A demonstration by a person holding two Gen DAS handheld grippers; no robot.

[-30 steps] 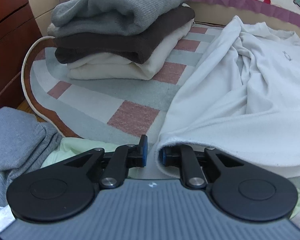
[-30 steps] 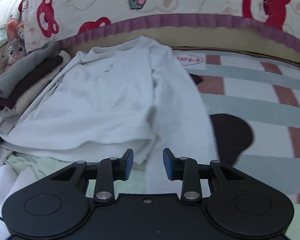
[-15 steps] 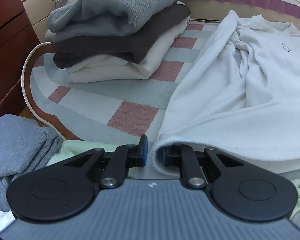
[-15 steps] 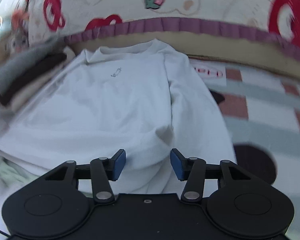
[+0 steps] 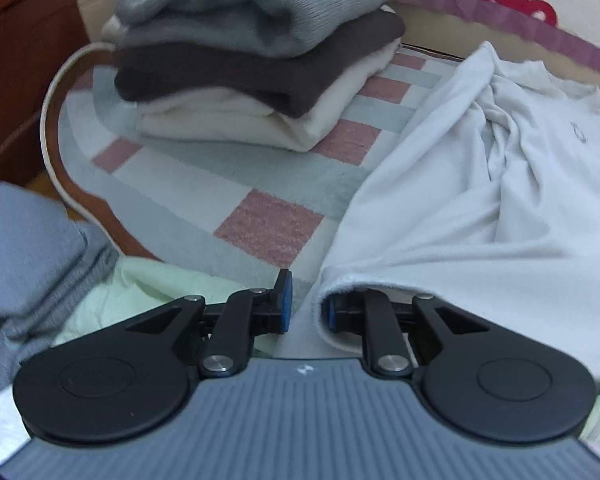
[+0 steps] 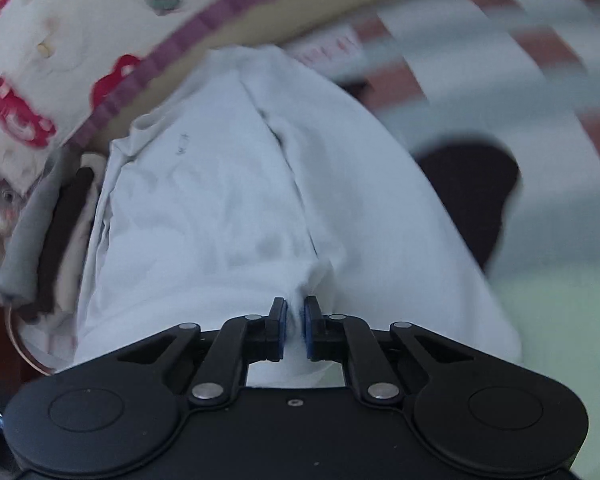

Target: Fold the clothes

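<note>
A white long-sleeved shirt (image 5: 479, 200) lies spread and rumpled on the checked rug (image 5: 228, 184). In the left wrist view its hem is draped over the right finger of my left gripper (image 5: 305, 306). That gripper's jaws are opening, with a gap between the left pad and the cloth, so nothing is pinched. In the right wrist view the shirt (image 6: 228, 208) fills the middle. My right gripper (image 6: 296, 322) is closing, and its blue pads pinch a raised fold of the shirt near the lower hem.
A stack of folded clothes (image 5: 252, 60), grey on brown on cream, stands at the rug's far left. A grey garment (image 5: 28, 248) and a pale green one (image 5: 160, 284) lie near me. Dark wooden furniture (image 5: 20, 60) is at the left. Bear-print bedding (image 6: 60, 40) borders the far side.
My right gripper has closed from wide apart onto a fold of the white shirt, and its view has rolled. The gap between the left gripper's jaws has widened a little.
</note>
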